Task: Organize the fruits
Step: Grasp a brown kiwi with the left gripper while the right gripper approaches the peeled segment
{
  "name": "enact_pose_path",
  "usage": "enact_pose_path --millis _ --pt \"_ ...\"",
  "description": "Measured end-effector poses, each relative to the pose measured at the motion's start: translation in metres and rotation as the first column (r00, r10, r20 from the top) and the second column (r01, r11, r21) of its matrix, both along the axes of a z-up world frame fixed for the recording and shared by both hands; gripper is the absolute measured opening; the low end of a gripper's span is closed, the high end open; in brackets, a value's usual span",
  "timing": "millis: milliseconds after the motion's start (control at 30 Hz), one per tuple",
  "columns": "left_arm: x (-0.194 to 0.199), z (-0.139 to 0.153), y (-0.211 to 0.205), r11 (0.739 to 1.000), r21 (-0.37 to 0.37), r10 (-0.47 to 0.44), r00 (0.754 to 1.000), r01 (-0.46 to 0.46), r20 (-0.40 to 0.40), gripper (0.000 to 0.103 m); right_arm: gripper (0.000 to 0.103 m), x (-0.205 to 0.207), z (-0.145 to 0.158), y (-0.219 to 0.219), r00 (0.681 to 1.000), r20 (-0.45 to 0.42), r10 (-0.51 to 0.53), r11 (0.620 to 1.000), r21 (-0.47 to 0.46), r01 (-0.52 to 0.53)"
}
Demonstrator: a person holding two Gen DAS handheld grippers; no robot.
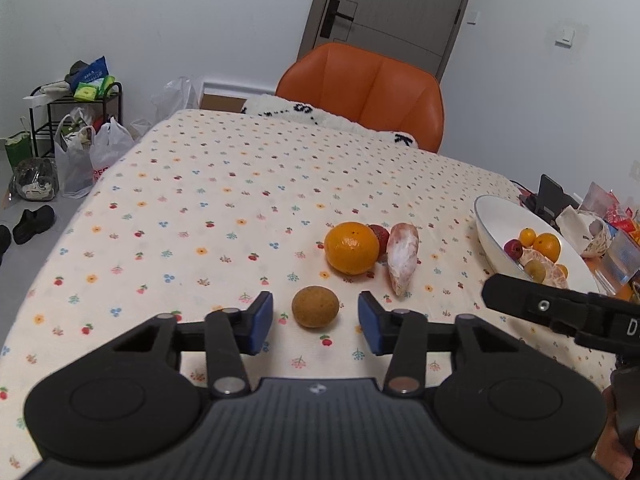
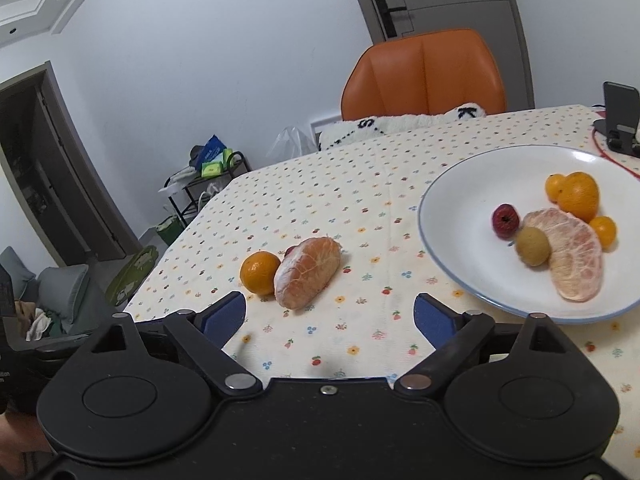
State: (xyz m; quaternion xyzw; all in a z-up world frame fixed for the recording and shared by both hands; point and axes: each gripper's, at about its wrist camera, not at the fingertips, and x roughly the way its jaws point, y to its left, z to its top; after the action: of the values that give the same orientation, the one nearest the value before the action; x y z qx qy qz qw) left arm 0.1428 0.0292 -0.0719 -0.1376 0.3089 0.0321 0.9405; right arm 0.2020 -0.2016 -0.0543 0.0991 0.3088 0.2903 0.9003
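Note:
A small brown round fruit (image 1: 315, 306) lies on the flowered tablecloth, right between the blue pads of my open left gripper (image 1: 316, 322), untouched. Behind it sit an orange (image 1: 351, 247), a small red fruit (image 1: 380, 235) and a peeled pomelo segment (image 1: 402, 257). The white plate (image 1: 490, 226) at the right holds several fruits. In the right wrist view my right gripper (image 2: 330, 316) stands open and empty above the cloth, just short of the pomelo segment (image 2: 307, 273) and orange (image 2: 259, 273). The plate (image 2: 452, 216) carries small oranges (image 2: 579, 196), a red fruit (image 2: 505, 220), a brown fruit (image 2: 532, 246) and another pomelo segment (image 2: 576, 256).
An orange chair (image 1: 364, 90) with a fluffy white cushion (image 1: 320, 116) stands at the table's far side. A phone stand (image 2: 620, 120) and packets (image 1: 600, 216) crowd the right edge. Bags and a rack (image 1: 76, 120) fill the floor at the left.

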Motion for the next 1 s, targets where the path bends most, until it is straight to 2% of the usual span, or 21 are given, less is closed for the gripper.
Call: enact_pose_path --millis 67,133,633,833,933,1000 --pt "0.003 -0.001 0.001 1.0 -0.005 -0.008 1.0 0.008 -0.008 0.029 0.09 0.003 0.0 0.005 1.0 -0.006 0.007 1.0 -0.002 -0.007" --pt "0.006 -0.002 0.002 1.0 -0.011 -0.007 1.0 0.007 -0.016 0.025 0.09 0.007 0.0 0.009 1.0 -0.009 0.014 1.0 -0.003 -0.014" --pt "0.007 0.025 0.02 0.999 0.013 0.031 0.999 -0.031 0.02 0.025 0.086 0.03 0.002 0.035 0.998 -0.038 0.045 0.999 0.009 -0.044" --pt "0.002 0.034 0.03 0.998 0.026 0.057 0.998 -0.058 0.03 0.025 0.081 0.041 -0.005 0.049 0.997 -0.062 0.049 0.999 -0.005 -0.05" --pt "-0.001 0.036 0.037 0.996 0.034 0.076 0.997 -0.077 0.031 0.025 0.076 0.045 -0.011 0.056 0.995 -0.08 0.058 0.998 -0.015 -0.06" --pt "-0.001 0.037 0.041 0.995 0.034 0.089 0.996 -0.09 0.029 0.025 0.063 0.046 -0.014 0.059 0.994 -0.087 0.065 0.997 -0.023 -0.068"
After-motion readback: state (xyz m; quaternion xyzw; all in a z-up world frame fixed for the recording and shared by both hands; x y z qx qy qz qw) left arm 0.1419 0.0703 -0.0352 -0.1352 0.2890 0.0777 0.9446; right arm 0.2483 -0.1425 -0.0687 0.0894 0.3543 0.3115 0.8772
